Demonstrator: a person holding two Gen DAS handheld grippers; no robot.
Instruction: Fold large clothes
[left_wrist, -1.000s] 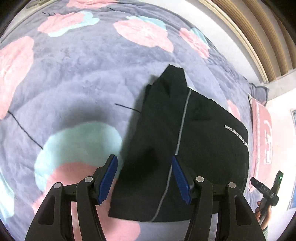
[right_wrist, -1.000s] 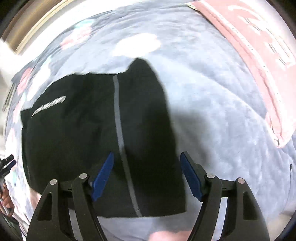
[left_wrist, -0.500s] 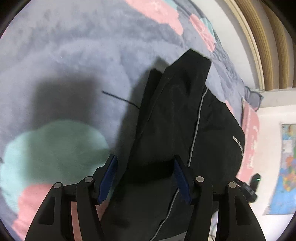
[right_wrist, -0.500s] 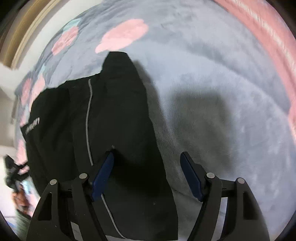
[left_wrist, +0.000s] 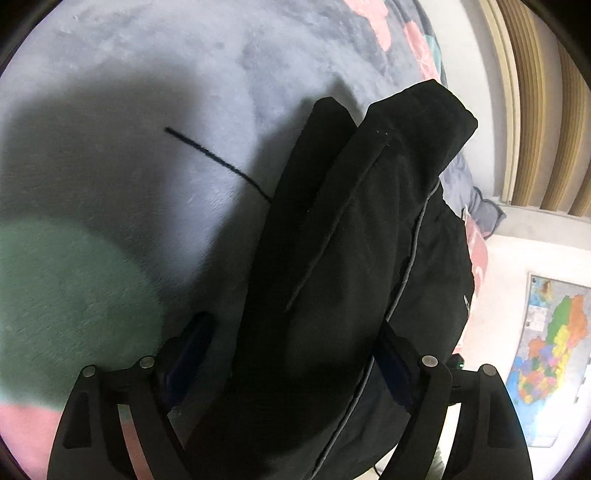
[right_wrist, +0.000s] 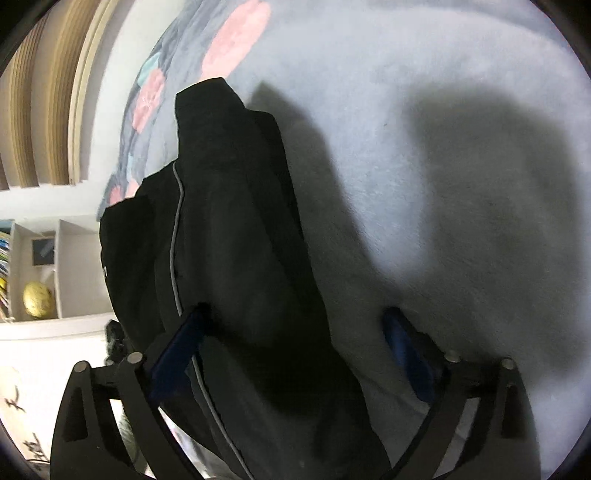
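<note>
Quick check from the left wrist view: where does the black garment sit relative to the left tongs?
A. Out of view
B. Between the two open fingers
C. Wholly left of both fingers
B: the black garment fills the gap between the left tongs' spread fingers.

The black two-finger left gripper (left_wrist: 291, 354), at the bottom of its frame, has angular plastic arms with cut-out slots, round silver screw heads at the joints and dark blue pads (left_wrist: 195, 339) on the fingers' inner faces. The matching black right gripper (right_wrist: 295, 343) carries brighter blue pads (right_wrist: 177, 347) and the same silver screws.
</note>
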